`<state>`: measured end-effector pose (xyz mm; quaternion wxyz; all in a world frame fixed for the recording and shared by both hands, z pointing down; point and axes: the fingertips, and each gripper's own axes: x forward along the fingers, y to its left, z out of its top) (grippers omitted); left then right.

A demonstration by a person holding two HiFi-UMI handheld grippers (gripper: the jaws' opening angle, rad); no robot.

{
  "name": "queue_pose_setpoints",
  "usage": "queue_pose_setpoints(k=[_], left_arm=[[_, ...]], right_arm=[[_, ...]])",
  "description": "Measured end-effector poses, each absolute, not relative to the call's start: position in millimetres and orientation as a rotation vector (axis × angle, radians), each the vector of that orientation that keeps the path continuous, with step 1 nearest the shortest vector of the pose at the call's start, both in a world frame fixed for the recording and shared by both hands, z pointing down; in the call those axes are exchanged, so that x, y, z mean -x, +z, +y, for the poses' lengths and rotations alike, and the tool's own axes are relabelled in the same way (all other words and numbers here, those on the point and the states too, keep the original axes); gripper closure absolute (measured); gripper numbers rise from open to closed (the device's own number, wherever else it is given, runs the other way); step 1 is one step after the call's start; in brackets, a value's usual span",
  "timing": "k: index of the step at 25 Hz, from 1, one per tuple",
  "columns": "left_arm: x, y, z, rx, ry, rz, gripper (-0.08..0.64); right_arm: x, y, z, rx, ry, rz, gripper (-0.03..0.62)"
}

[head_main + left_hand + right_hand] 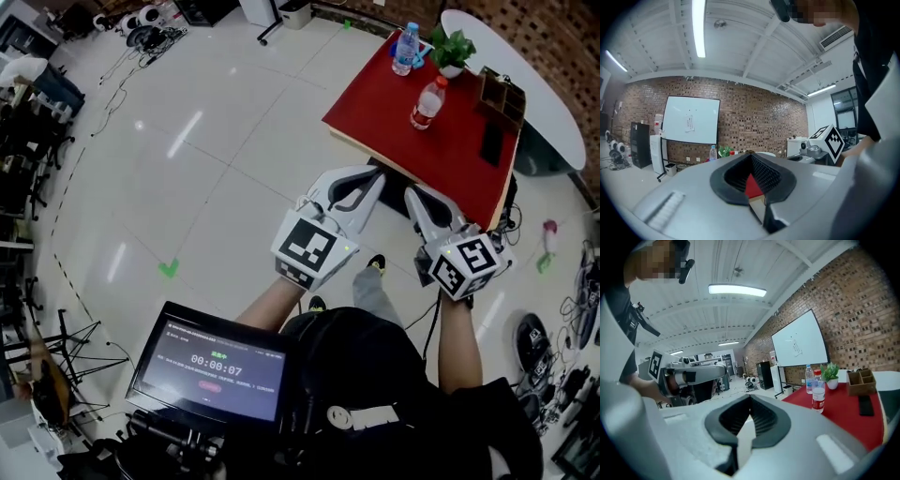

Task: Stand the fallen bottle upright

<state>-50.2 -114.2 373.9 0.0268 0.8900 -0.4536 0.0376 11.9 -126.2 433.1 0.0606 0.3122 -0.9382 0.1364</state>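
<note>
Two clear bottles stand upright on the red table (375, 117): a red-labelled bottle (427, 103) (818, 392) near its middle and a blue-labelled bottle (405, 49) (809, 379) at its far edge. No lying bottle shows in any view. My left gripper (373, 178) (751, 161) and right gripper (412, 197) (750, 404) are held side by side in the air, short of the table's near edge, pointing at it. Both have their jaws together with nothing between them.
A small potted plant (452, 52) stands beside the blue-labelled bottle. A wooden organiser (502, 94) and a flat black object (491, 142) lie at the table's right end. A white table (525, 84) is behind. Tiled floor (206, 169) stretches left; cables and gear line the walls.
</note>
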Motion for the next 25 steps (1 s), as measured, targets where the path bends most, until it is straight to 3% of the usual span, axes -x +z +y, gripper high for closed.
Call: queue_pose_setpoints(k=[10,25], left_arm=[[89,363,5,-2.805,0.036,-1.373,0.555],[33,354,38,-2.798,0.05,-1.366,0.555]], right_arm=[[26,409,1,-1.021,0.327,-2.803,0.589],[-1,394,46,-0.984,0.276,-2.822,0.589]])
